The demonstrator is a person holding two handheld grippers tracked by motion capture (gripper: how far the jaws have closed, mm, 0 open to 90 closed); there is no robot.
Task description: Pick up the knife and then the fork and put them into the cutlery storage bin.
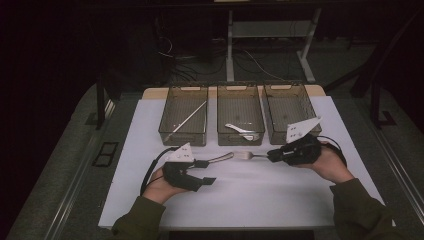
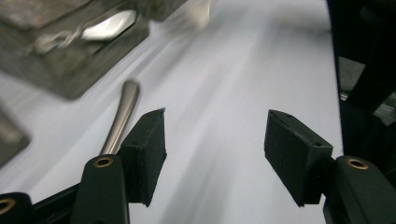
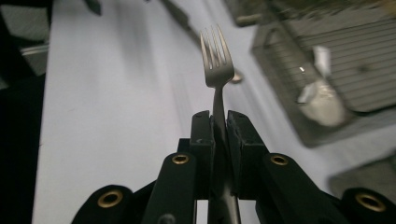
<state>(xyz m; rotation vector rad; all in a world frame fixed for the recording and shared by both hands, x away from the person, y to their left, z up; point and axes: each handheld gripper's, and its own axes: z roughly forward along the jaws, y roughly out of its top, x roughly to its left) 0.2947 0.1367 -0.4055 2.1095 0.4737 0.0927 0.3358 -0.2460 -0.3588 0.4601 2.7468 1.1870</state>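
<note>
My right gripper (image 1: 271, 156) is shut on the handle of a metal fork (image 1: 246, 155), held level just above the white table top (image 1: 240, 200) with its tines pointing left. In the right gripper view the fork (image 3: 216, 65) stands between the closed jaws (image 3: 218, 123). My left gripper (image 1: 206, 172) is open at the left with nothing between its pads (image 2: 217, 144). A second metal utensil's handle (image 1: 222, 158) lies on the table beside the far jaw, its rounded end (image 2: 127, 100) outside the jaws. Its head is hidden.
Three see-through bins stand in a row at the back. The left bin (image 1: 182, 136) holds a long thin metal piece (image 1: 190, 116), the middle bin (image 1: 240, 141) a spoon (image 1: 241, 130). The right bin (image 1: 285, 90) stands just behind my right hand.
</note>
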